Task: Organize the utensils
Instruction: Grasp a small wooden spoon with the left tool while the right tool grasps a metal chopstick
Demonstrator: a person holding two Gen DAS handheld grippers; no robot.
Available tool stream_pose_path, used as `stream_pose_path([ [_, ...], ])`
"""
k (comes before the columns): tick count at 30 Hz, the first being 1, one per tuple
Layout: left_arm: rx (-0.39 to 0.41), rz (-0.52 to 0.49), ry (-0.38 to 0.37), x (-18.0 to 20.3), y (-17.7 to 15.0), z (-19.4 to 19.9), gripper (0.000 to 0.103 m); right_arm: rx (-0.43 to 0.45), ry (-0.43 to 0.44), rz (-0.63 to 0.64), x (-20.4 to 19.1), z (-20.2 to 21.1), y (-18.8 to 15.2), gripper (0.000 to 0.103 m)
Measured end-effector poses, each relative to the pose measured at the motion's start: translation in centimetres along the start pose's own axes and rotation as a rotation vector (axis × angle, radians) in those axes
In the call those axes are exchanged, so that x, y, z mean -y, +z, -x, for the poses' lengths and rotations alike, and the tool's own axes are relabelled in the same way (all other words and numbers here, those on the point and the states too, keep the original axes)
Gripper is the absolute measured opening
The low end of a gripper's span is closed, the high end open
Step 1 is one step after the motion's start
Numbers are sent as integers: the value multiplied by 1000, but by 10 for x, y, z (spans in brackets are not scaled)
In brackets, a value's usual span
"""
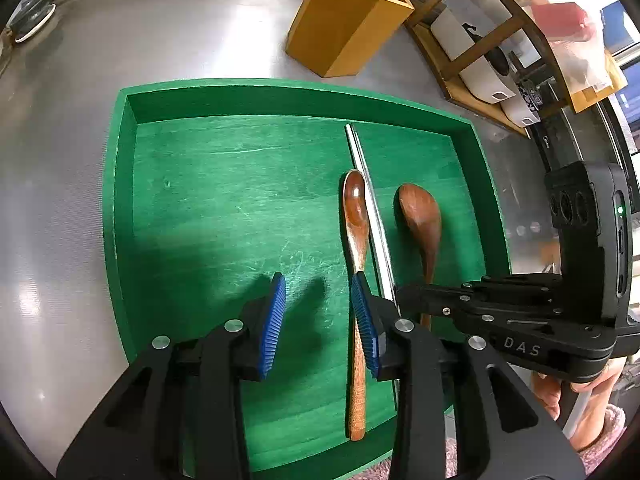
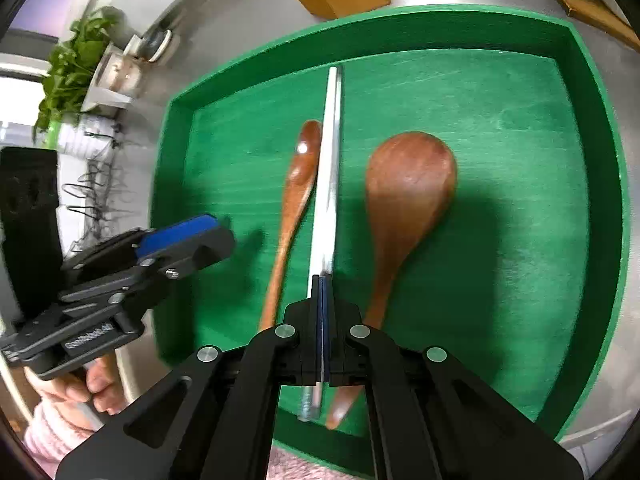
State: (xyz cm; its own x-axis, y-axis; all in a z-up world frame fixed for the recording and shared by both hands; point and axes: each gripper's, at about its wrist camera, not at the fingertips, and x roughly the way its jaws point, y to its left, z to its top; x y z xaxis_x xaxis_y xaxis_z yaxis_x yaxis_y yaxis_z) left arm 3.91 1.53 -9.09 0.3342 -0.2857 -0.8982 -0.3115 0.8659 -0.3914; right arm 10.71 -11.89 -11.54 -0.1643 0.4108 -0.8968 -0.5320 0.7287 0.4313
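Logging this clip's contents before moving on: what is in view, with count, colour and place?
tray: 1, green, on the steel counter
slim spoon: 1, brown wood, in tray
wide spoon: 1, brown wood, in tray, right of the chopsticks
chopsticks: metal, silver, between the spoons; count unclear
utensil holder: 1, tan wood, behind tray
left hand-held gripper: black, blue pads, open beside the slim spoon
right hand-held gripper: black, shut on chopsticks

Right tongs (image 2: 323,280) hide part of the metal chopsticks (image 2: 330,160).
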Motion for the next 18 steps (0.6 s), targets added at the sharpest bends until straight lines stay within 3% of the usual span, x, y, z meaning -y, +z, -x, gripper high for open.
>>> stream_pose_path([
  [13, -16, 0, -5, 2, 1, -6, 36, -18, 11, 34, -13, -5, -4, 0],
  [17, -15, 6, 0, 0, 2, -6, 40, -11, -60, 44, -17, -5, -2, 0],
  [18, -15, 7, 2, -1, 2, -6, 40, -12, -129, 48, -17, -5, -2, 0],
])
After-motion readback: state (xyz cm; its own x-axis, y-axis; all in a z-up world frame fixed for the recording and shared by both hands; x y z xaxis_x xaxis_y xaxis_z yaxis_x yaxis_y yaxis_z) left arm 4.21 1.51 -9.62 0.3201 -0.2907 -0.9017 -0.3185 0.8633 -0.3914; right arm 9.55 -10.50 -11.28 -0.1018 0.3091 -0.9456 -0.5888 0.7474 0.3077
